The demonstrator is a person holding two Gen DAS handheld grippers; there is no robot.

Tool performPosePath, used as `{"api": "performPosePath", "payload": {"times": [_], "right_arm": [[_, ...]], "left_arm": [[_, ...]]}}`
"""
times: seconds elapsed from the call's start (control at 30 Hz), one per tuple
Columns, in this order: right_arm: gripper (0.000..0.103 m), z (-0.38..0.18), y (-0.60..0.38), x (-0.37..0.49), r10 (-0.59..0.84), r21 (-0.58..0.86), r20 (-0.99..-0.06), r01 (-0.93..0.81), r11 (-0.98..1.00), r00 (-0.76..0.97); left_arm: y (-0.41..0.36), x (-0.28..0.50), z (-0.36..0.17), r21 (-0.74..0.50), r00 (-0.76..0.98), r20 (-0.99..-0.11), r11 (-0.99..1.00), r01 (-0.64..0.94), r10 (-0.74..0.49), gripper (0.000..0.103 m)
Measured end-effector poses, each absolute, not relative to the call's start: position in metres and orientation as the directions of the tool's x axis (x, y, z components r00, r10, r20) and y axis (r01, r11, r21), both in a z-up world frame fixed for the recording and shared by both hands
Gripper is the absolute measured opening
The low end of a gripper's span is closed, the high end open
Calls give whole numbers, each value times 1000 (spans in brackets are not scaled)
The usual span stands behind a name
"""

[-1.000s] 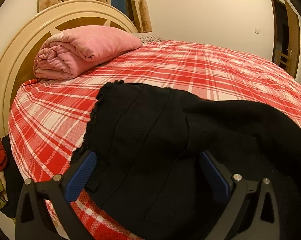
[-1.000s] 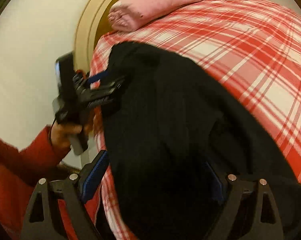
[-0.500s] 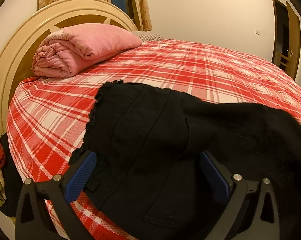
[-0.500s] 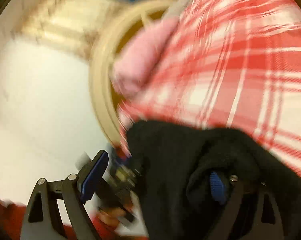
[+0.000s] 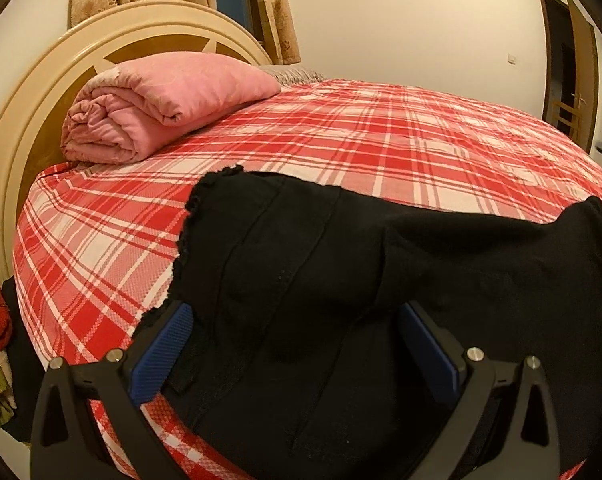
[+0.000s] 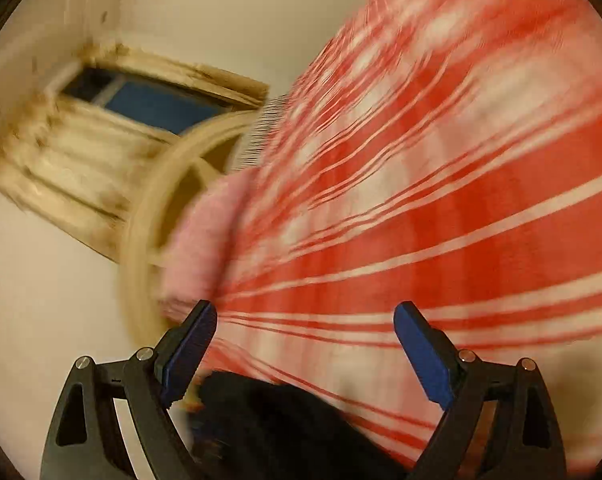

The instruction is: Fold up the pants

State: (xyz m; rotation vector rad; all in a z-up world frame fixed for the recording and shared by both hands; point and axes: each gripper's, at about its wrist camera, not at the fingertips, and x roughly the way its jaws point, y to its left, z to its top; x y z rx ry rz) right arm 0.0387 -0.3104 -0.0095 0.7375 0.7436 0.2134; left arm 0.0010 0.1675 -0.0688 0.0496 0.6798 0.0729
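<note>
The black pants (image 5: 341, 292) are lying along the bed's (image 5: 381, 140) near edge. The left claw (image 5: 297, 344) is sitting apart over them; the right claw (image 6: 305, 344) is gaping, gripping nothing.

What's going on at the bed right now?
A person with a gripper in each hand is folding black pants on the red plaid bed. The left gripper sits wide open with the pants lying between its fingers, gripping nothing. The right gripper is also open and empty; its view is blurred, with only a bit of the black cloth below it. A rolled pink blanket lies by the headboard.
</note>
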Motion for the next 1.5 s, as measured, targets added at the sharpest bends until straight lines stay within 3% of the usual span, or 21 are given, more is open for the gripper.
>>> {"api": "performPosePath", "payload": {"times": [0.07, 0.23, 0.43, 0.5, 0.57, 0.6, 0.63, 0.7, 0.93, 1.2, 1.3, 1.4, 1.47, 1.5], "right_arm": [[91, 15, -336, 14, 109, 427, -670, 261, 866, 734], [91, 33, -411, -13, -381, 83, -726, 622, 778, 573], [91, -27, -457, 16, -416, -106, -870, 725, 681, 263], [91, -29, -451, 10, -421, -79, -858, 732, 676, 296], [81, -27, -450, 4, -392, -42, -860, 718, 695, 328], [66, -25, -451, 0, -380, -30, -858, 705, 708, 345], [37, -24, -452, -4, -371, -22, -855, 689, 725, 363], [6, -20, -459, -24, -296, 62, -852, 644, 762, 432], [4, 9, -481, -151, -182, 371, -752, 635, 677, 633], [0, -4, -464, -294, -283, 468, -705, 727, 502, 650], [1, -15, -457, -313, -297, 469, -700, 731, 496, 650], [1, -9, -464, -320, -318, 521, -635, 694, 497, 704], [4, -6, -481, -309, -290, 555, -626, 675, 486, 724], [13, -7, -489, -303, -277, 565, -631, 674, 476, 725]], "left_arm": [[169, 0, -69, 62, 777, -625, 997, -51, 78, 103], [166, 3, -68, 71, 771, -629, 995, -63, 94, 103], [164, 2, -67, 70, 755, -647, 994, -85, 110, 103], [164, 2, -67, 74, 750, -652, 993, -88, 115, 103], [164, 2, -66, 75, 745, -657, 993, -87, 115, 103], [164, 2, -66, 76, 744, -658, 994, -84, 113, 103], [164, 2, -66, 79, 743, -659, 994, -81, 113, 103], [164, 2, -66, 83, 742, -661, 993, -78, 113, 103], [162, 0, -65, 82, 733, -670, 993, -84, 117, 103], [152, -6, -51, 47, 747, -663, 998, -28, 52, 103], [142, -8, -45, 38, 756, -655, 999, 10, 17, 103], [128, -9, -38, 44, 764, -645, 998, 50, -10, 103], [121, -11, -32, 36, 769, -638, 997, 72, -33, 103], [119, -13, -28, 29, 775, -631, 996, 80, -44, 103]]}}
